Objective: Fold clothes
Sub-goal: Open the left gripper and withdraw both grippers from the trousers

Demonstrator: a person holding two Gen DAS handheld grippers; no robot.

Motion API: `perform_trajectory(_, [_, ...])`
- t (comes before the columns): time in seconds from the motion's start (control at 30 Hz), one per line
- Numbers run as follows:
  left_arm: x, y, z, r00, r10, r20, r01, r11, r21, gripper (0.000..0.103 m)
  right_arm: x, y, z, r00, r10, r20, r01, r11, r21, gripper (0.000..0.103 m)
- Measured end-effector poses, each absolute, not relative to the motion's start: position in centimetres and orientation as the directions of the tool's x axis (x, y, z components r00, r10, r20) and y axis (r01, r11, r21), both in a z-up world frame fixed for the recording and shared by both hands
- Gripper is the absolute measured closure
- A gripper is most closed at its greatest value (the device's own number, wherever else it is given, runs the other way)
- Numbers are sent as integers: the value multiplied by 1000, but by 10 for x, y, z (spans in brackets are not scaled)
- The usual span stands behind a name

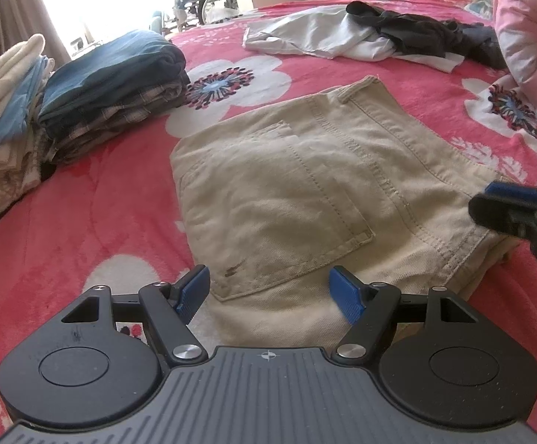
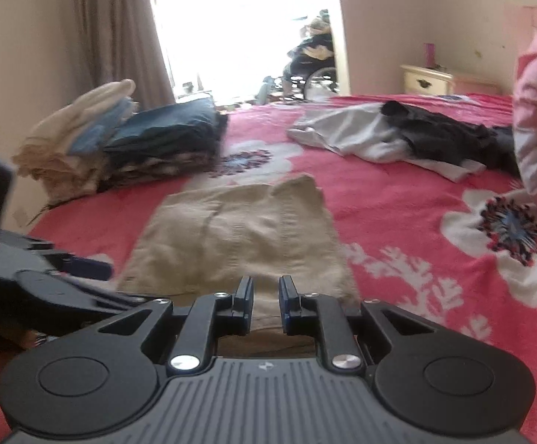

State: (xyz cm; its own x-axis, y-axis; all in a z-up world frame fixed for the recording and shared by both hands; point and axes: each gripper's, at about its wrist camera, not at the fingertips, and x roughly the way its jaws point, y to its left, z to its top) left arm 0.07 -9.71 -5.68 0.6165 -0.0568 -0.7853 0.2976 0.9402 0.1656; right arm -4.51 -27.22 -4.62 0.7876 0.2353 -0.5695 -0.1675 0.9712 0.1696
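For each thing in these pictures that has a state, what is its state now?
Beige cotton trousers: folded, flat on the bed.
Left gripper: jaws open wide, empty.
Right gripper: jaws narrowly apart, nothing visibly gripped.
Grey crumpled garment: unfolded.
Black crumpled garment: unfolded.
Dark blue and plaid clothes stack: folded.

Beige trousers [image 1: 305,199]; pink, white-flowered bedspread [image 1: 83,222]; blue-padded black left gripper [image 1: 270,288]
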Motion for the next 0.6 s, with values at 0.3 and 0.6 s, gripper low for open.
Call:
perform_trajectory(0.3, [1, -100, -57, 617, -43, -786, 296, 938, 181, 31, -39, -263, -69, 727, 234, -646, -174, 972, 157, 89])
perform_trajectory(0.6, [1, -101, -57, 615, -37, -788, 292, 939, 184, 31, -39, -264, -74, 713, 233, -661, -169, 973, 161, 89])
